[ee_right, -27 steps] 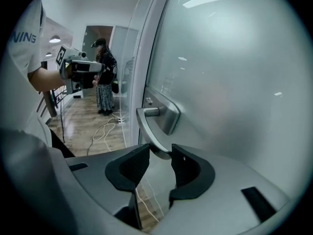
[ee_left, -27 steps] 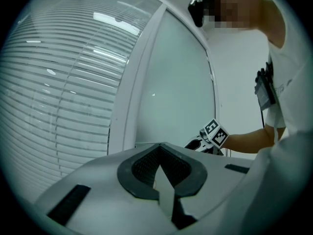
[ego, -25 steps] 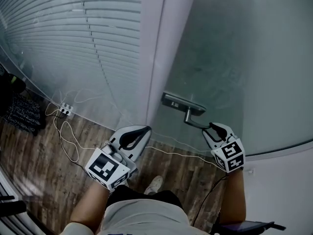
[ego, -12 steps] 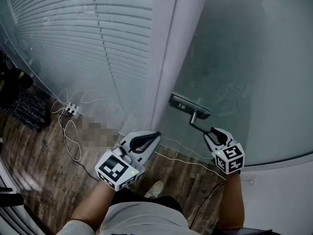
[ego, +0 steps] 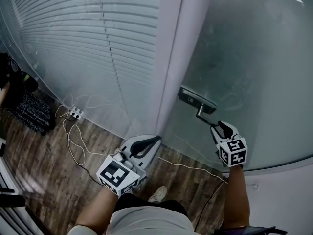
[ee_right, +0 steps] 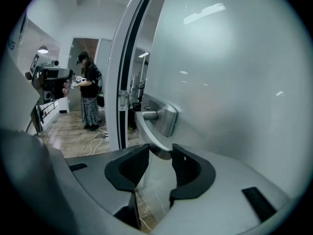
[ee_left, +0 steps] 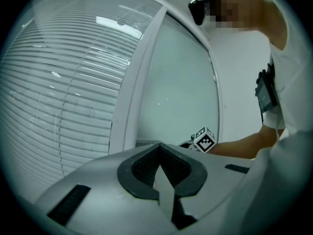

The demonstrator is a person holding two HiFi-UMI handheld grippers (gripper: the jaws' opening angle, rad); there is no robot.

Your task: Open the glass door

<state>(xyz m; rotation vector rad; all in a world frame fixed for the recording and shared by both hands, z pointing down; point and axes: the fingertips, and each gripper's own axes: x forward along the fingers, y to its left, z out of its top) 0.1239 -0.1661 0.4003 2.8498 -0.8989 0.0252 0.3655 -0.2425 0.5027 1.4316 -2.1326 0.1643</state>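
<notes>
The frosted glass door (ego: 254,58) (ee_right: 234,82) carries a metal lever handle (ego: 205,115) (ee_right: 146,129) on a flat plate (ego: 195,99). My right gripper (ego: 221,125) (ee_right: 159,151) points slightly down at the lever. The lever's free end sits between the tips of its jaws and touches both pads. My left gripper (ego: 155,140) (ee_left: 160,146) hangs level in front of the pale door post (ego: 171,58), shut with nothing in it. The left gripper view also shows the right gripper's marker cube (ee_left: 204,140).
Left of the post is a glass wall with slatted blinds (ego: 73,33). A power strip (ego: 75,114) and loose white cables (ego: 73,141) lie on the wood floor by a dark mat (ego: 29,111). My shoe (ego: 156,194) is below. A person (ee_right: 88,89) stands far off beyond the door.
The right gripper has shifted right and slightly up in the head view, staying on the lever's end. The left gripper sits a little further right, still shut.
</notes>
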